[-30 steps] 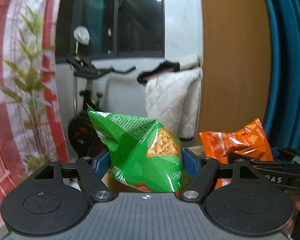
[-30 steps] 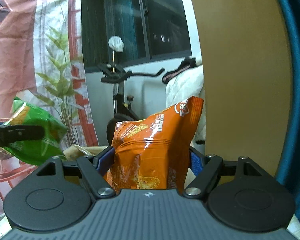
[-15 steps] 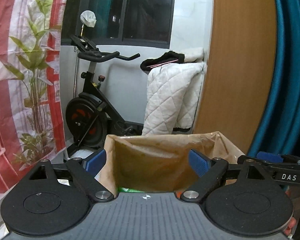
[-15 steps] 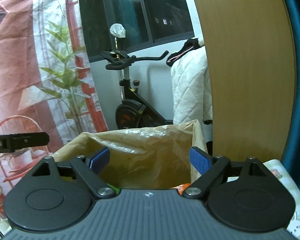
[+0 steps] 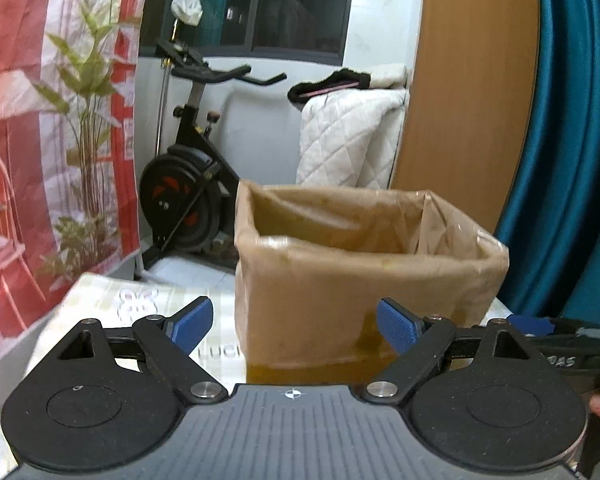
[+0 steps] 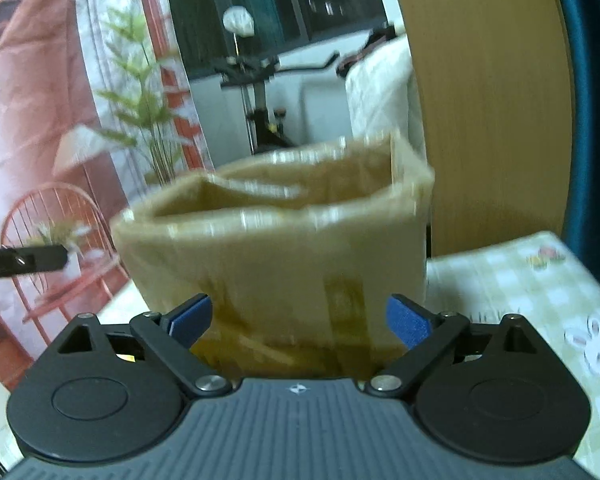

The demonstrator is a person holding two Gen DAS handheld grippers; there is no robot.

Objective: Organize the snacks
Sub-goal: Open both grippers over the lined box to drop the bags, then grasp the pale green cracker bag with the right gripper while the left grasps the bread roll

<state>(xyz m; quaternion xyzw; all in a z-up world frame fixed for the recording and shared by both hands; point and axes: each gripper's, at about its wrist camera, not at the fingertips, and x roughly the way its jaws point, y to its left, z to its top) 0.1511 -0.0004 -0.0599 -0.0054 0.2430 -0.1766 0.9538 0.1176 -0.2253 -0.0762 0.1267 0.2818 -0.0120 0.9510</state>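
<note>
**Both claws empty, paper bag standing ahead**

Risks, as judged. The paper bag [image 5: 364,276] is light, thin-walled and open at the top; it could be tipped or slid along the table [image 5: 112,300] if a wall is clipped by a low-held claw. The near rim is wrinkled and sagging, so a packet lowered short could be caught on it and the mouth folded shut. The two claws are held close together on the near side of the bag, and a knock between them is possible if both are swung at once. Both views are blurred by motion, so fine placement cannot be checked.

Claws. The left gripper [image 5: 296,322] is seen with its blue pads well apart and nothing between them. The right gripper [image 6: 300,316] is seen with its jaws opening, and nothing is held there either.

Position. The bag is seen just beyond both claws, upright on the checked cloth, centred ahead of the left claw and slightly left of centre for the right. No snack packets are visible; the bag's inside is hidden by its near wall.
</note>
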